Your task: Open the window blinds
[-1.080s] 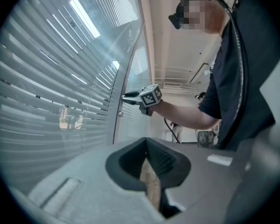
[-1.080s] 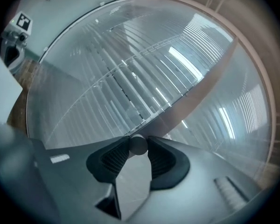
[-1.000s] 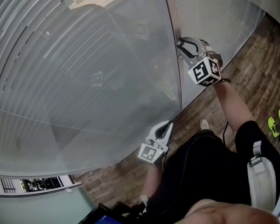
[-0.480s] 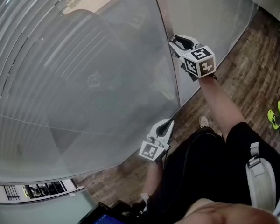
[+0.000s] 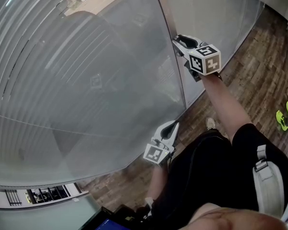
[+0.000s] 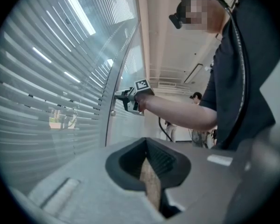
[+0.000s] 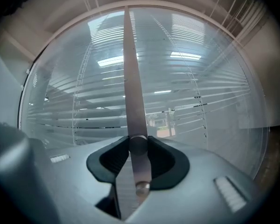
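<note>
Window blinds of pale grey horizontal slats (image 5: 62,80) hang behind a tall sheet of clear glass that fills the left and middle of the head view, reaching to a brown wood-plank floor (image 5: 259,61). A narrow vertical strip of brushed grey metal (image 5: 164,8) divides this pane from the next one, and the glass stands between both grippers and the slats. The right gripper (image 5: 178,41), pale grey plastic with a black-and-white marker cube (image 5: 205,59) on its back, is held level against that strip. Its own view shows what the head view hides: the dark ribbed pads are clamped from either side on a small round metal knob (image 7: 138,144) that sticks out of the strip, with a second, smaller round stud (image 7: 142,188) just below it. Beyond the glass in that view some slats lie flat with gaps of daylight between them, and thin cords run down through them. The left gripper (image 5: 174,125) hangs lower, near the foot of the glass and well apart from the knob, its jaws drawn together on nothing, with only a sliver of floor showing between the pads. The left gripper view alone takes in the person's outstretched forearm (image 6: 177,113) and other people (image 6: 196,97) standing far down the room. A yellow-green shoe (image 5: 282,122) lies on the floor at the right edge.
</note>
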`<state>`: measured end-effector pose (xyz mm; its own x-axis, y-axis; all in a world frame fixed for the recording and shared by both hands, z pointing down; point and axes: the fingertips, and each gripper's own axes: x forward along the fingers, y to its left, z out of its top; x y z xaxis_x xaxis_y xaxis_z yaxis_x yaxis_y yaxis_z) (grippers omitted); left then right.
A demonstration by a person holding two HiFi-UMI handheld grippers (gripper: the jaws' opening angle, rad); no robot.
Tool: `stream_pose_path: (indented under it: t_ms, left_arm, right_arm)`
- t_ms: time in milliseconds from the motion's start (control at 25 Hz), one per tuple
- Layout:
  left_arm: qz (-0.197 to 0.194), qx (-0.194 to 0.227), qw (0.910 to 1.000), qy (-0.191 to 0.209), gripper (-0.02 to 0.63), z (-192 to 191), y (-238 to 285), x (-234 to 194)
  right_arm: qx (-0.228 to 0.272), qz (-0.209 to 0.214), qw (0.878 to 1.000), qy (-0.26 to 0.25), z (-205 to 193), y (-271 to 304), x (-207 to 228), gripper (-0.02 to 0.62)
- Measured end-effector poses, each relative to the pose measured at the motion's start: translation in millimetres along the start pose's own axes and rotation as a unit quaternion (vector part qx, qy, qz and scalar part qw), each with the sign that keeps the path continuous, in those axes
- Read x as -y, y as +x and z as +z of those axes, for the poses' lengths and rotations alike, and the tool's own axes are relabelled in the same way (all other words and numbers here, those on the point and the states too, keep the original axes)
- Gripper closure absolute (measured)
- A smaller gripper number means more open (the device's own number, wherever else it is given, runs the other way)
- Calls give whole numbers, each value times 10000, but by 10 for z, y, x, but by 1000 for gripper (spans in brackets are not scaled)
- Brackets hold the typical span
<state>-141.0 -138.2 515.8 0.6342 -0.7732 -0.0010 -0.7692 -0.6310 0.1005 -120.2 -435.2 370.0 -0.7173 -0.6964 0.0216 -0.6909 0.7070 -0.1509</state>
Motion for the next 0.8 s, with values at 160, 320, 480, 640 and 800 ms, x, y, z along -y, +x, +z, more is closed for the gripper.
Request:
stream_pose_path:
  t_ms: [160, 320, 480, 640, 800]
  left_arm:
    - [35, -95, 9999, -57, 604, 42, -6, 32]
    - [85, -93, 9999, -51, 604, 75, -52, -19]
    - [127, -56, 9999, -21, 604, 42, -92, -50]
    - [97, -85, 9999, -17, 604, 14, -85, -46]
    - [53, -135, 9999, -86, 604, 69, -46, -21]
  right_arm:
    - [-12, 43, 9998, -191, -8, -13, -6, 476]
    - [-128, 124, 9933, -1139, 13, -25, -46, 458]
    - [-206, 187, 9595, -2803, 101, -129, -157, 393]
    - [-512, 82, 8724, -4861, 52, -158, -239, 377]
    - [-647, 44, 8009, -5953, -61, -128, -237, 379]
